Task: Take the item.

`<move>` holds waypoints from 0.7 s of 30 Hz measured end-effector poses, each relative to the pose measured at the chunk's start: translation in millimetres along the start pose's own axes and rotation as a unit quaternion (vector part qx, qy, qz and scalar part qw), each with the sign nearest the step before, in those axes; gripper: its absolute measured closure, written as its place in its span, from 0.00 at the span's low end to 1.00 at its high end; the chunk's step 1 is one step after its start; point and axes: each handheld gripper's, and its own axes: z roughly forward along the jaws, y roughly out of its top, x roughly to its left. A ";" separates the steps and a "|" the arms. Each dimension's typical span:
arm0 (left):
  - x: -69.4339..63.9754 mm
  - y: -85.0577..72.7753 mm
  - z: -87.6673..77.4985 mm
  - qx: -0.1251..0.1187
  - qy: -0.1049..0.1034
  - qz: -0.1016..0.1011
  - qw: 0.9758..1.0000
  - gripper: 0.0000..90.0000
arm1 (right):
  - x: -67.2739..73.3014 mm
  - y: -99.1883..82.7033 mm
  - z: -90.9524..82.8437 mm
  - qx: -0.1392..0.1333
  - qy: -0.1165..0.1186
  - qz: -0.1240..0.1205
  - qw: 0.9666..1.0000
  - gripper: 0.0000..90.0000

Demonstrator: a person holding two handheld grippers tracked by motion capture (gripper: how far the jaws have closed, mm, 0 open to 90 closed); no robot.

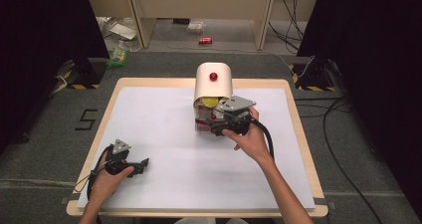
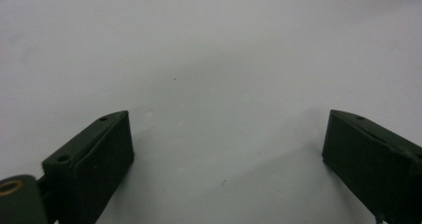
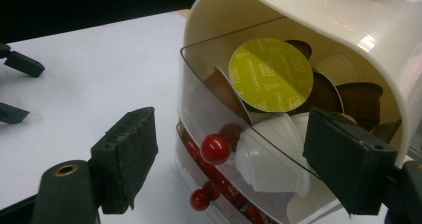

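— Where are your hands sitting right now?

— My left hand-held gripper [image 1: 144, 163] is resting low over the white surface [image 1: 164, 129] near its front left corner, and its jaws are standing spread wide with bare white between them. My right hand-held gripper [image 1: 215, 118] is reaching up toward the middle of the far edge, right against the front of the capsule holder [image 1: 213, 84].

— And what is that one doing?

— Its jaws are gaping too, pinching nothing. They are flanking the clear drawer [image 3: 259, 149] that is hanging open under the cream hood. The red knob [image 3: 215, 149] on that drawer's front is sitting between them, and a smaller red knob [image 3: 199, 199] is showing lower down.

— What's inside?

— Coffee capsules are lying piled up: a yellow-green lidded one [image 3: 270, 74] on top, brown ones behind, white ones [image 3: 268, 157] in front.
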 end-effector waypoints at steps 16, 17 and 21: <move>-0.1 -0.1 0.0 0.000 0.000 0.000 1.000 0.06 | -0.7 -3.0 0.1 0.016 0.012 -0.010 1.000 0.25; -0.1 -0.1 0.0 0.000 0.000 0.000 1.000 0.06 | 0.4 -3.2 -1.3 0.017 0.013 -0.010 1.000 0.25; -0.1 -0.1 0.0 0.000 0.000 0.001 1.000 0.06 | 4.6 -5.7 -7.0 0.015 0.024 -0.005 1.000 0.25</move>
